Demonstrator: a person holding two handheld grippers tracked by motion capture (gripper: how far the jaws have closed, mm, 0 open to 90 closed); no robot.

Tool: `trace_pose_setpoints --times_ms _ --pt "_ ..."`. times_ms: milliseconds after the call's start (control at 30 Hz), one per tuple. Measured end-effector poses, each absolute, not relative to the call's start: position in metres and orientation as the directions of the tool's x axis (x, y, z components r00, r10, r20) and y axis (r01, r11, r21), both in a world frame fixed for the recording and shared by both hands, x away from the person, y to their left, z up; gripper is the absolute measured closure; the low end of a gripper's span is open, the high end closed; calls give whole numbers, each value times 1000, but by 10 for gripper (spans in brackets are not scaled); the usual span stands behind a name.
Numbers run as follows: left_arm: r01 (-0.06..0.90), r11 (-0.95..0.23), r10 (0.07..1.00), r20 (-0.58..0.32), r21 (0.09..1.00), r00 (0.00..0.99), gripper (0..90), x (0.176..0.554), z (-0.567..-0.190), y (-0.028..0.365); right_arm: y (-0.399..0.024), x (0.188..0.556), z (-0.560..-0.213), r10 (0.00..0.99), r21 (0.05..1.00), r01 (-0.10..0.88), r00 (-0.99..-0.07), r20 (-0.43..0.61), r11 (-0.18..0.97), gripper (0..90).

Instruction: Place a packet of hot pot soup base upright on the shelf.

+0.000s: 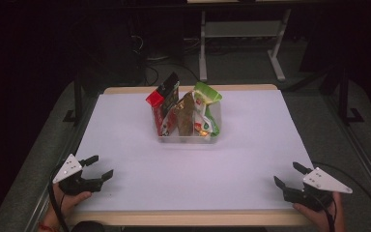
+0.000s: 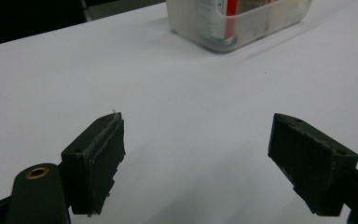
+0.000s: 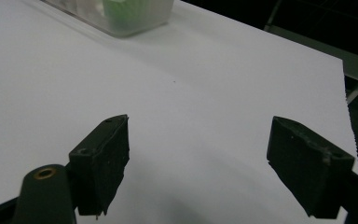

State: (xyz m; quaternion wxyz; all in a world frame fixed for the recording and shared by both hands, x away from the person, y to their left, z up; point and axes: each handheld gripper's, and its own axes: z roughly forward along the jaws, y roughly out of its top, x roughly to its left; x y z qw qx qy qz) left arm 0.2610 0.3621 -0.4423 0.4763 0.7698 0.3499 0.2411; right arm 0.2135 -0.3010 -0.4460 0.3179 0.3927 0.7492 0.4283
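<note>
A clear plastic bin stands on the white table top at mid-back. It holds upright snack packets: a red and black one, a brown one and a green and white one. My left gripper rests at the front left corner, open, nothing between its jaws. My right gripper rests at the front right corner, also open and holding nothing. In the left gripper view the bin lies far ahead of the gripper. In the right gripper view the bin with a green packet sits ahead of the gripper.
Beyond the table's far edge are dark floor, cables and white desk legs. A black stand rises at the back left and another at the back right. A wide stretch of bare table lies between the grippers and the bin.
</note>
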Motion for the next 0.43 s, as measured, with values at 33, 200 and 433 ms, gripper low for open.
trace_pose_setpoints --times_ms 33,200,433 --pt "310 -300 769 36 902 639 180 261 -442 362 -301 214 -446 860 891 318 -490 -139 326 202" --pt "311 -305 766 38 900 642 180 263 -443 361 -301 216 -447 860 889 324 -493 -135 325 202" --pt "309 -322 760 49 895 649 180 267 -441 355 -300 216 -448 856 884 329 -498 -137 333 202"
